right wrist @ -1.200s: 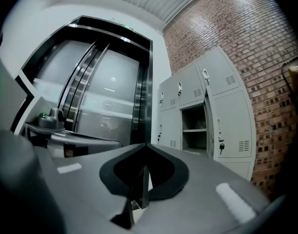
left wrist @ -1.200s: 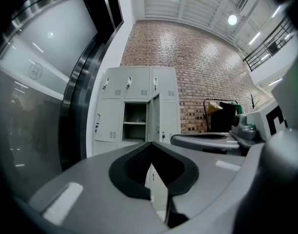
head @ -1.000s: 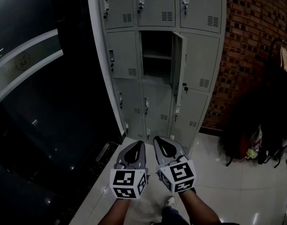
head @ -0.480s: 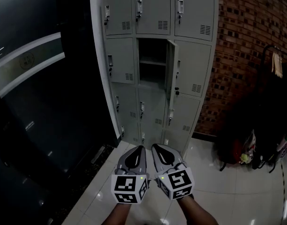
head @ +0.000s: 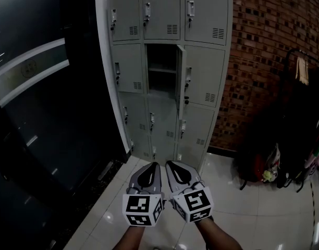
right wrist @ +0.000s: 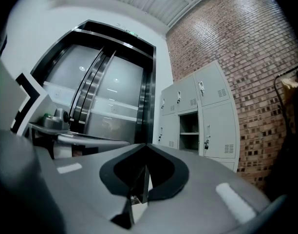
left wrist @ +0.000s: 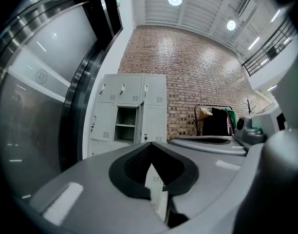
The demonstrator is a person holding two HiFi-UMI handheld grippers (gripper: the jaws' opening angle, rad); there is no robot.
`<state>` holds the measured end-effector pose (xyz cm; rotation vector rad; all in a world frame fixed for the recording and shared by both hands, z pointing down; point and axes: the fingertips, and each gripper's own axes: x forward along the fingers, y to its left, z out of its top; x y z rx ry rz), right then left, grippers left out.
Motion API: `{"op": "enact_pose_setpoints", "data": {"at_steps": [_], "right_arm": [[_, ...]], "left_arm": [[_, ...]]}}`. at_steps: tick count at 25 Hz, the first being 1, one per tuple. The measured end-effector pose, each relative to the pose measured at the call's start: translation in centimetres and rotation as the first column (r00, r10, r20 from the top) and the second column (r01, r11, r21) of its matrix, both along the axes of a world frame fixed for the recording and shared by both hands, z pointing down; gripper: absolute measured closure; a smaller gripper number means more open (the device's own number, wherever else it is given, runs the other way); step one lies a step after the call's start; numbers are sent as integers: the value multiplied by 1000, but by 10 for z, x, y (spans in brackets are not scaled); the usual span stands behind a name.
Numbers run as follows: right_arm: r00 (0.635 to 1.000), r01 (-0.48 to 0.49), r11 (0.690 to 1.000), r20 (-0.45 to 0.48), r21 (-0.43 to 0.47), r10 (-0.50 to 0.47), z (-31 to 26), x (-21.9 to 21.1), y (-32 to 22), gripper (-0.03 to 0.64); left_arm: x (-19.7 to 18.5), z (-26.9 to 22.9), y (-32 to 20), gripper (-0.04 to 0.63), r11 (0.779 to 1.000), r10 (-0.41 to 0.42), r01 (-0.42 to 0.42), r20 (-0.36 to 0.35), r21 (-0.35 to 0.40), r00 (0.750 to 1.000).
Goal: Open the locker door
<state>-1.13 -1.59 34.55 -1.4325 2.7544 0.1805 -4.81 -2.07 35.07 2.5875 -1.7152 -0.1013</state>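
Observation:
The grey locker bank (head: 201,61) stands against the wall ahead. Its middle compartment (head: 161,69) in the second row is open, with a shelf inside. That compartment's door (head: 180,77) is swung out to the right and shows edge-on. My left gripper (head: 154,164) and right gripper (head: 169,163) hang side by side low in the head view, well short of the lockers. Both are shut and hold nothing. The open compartment (left wrist: 125,126) shows far beyond the left gripper (left wrist: 148,145). It also shows as the open compartment (right wrist: 189,131) beyond the right gripper (right wrist: 145,146).
A red brick wall (head: 264,46) runs to the right of the lockers. A dark clothes rack with bags (head: 295,145) stands at the right. Dark glass panels (head: 39,103) fill the left. The floor is glossy pale tile (head: 264,212).
The view has drawn back from the lockers, which now look smaller and show their top row in full. The two grippers stay together, both shut.

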Motion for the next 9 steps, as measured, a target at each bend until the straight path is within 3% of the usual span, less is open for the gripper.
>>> {"op": "enact_pose_setpoints", "data": {"at_steps": [9], "right_arm": [[1000, 0, 1000, 11, 18, 0, -8, 13, 7, 612]], "left_arm": [[12, -2, 9, 591, 1000, -4, 4, 12, 1, 1000]]}}
